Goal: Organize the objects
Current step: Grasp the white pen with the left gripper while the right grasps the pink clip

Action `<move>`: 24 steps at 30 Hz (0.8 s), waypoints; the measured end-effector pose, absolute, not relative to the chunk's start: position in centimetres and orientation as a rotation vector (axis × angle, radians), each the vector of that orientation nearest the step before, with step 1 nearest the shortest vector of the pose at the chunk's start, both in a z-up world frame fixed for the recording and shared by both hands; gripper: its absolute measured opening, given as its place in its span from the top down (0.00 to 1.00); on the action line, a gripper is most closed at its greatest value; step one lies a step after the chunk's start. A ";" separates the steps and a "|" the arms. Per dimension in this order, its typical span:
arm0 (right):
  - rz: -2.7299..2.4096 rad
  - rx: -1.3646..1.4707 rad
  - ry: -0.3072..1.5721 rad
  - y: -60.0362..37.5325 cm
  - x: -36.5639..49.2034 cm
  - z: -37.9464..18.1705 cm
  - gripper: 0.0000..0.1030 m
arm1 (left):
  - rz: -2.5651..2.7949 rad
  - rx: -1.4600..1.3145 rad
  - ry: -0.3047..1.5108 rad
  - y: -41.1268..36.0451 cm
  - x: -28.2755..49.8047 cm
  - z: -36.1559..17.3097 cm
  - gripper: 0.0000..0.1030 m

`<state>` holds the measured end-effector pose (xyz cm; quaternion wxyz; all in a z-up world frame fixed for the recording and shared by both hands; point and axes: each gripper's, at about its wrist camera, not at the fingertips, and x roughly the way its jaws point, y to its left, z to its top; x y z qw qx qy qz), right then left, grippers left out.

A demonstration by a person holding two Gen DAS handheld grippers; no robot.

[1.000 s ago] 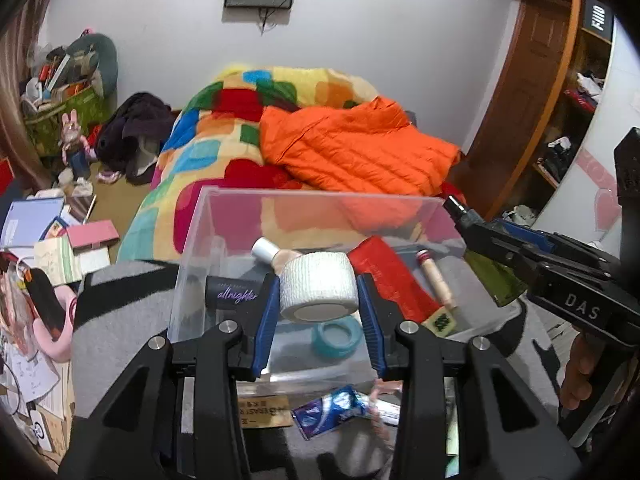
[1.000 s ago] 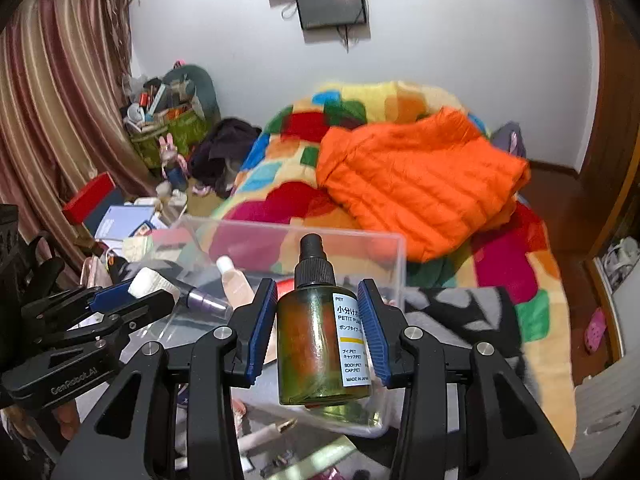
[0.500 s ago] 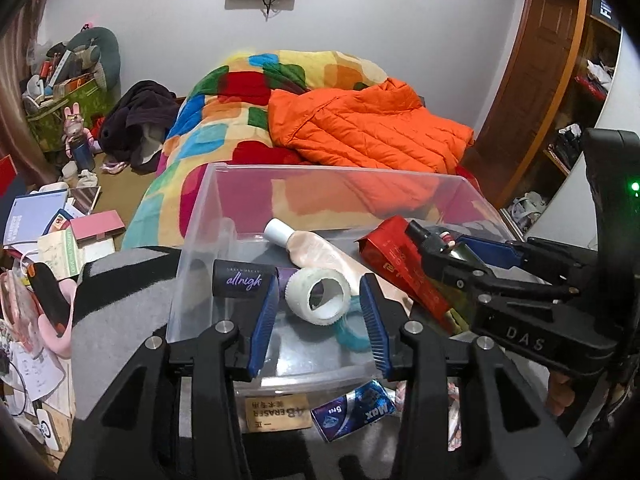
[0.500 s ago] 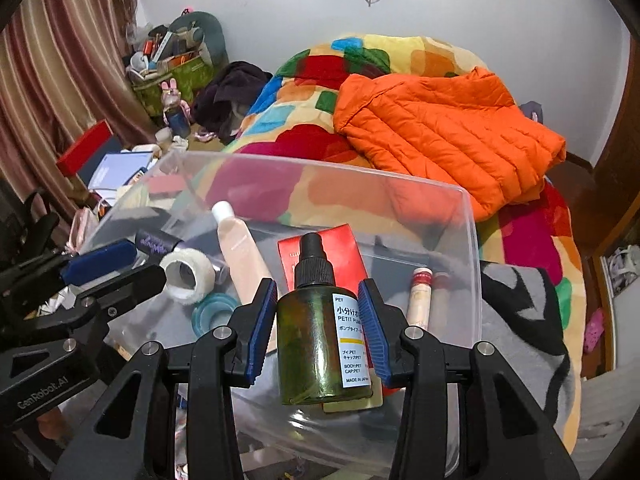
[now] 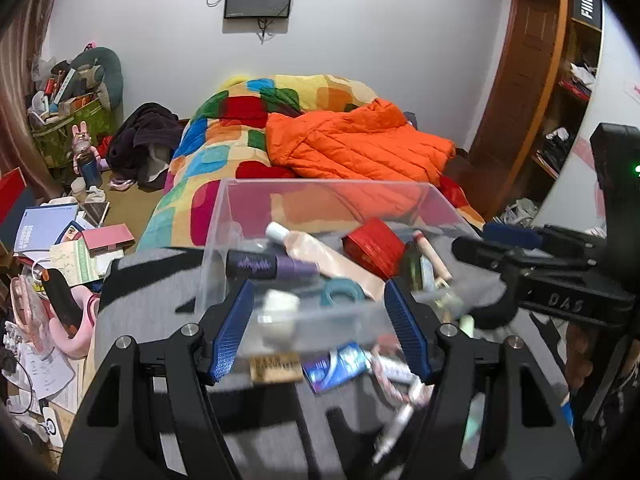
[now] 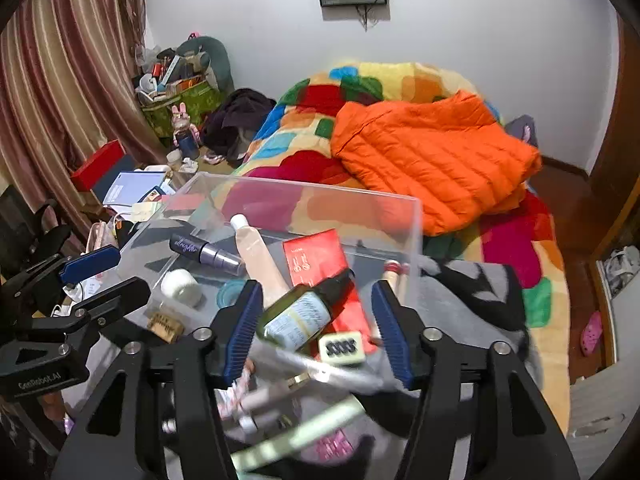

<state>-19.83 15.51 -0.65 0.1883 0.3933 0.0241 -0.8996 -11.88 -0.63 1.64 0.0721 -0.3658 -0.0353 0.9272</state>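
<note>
Two claws opening over the clear bin (image 6: 416,216) | left claw (image 5: 320,330) empty, white tape roll (image 6: 182,286) lying inside bin | right claw (image 6: 316,332) empty, green spray bottle (image 6: 304,312) tipped inside bin, released for storage

Blur and cut-offs near the bin

The white tape roll (image 5: 280,316) smears behind the clear bin (image 5: 320,192) wall; tubes (image 6: 288,396) below blur together; the box label (image 5: 275,366) is unreadable.

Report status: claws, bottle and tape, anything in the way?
Both claws opening, nothing gripped. Green bottle lies tilted in clear bin; white tape roll in bin too. No obstruction.
</note>
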 end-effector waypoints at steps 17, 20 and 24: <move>-2.507 1.279 0.113 19.7 -13.2 -6.4 0.44 | 2.559 -1.333 -0.005 4.2 -7.7 -5.6 0.35; -2.479 1.304 0.137 19.6 -13.1 -7.6 0.44 | 2.544 -1.344 0.003 4.7 -8.3 -6.3 0.38; -2.474 1.300 0.208 18.8 -13.4 -8.6 0.45 | 2.527 -1.326 0.006 5.5 -9.0 -6.2 0.53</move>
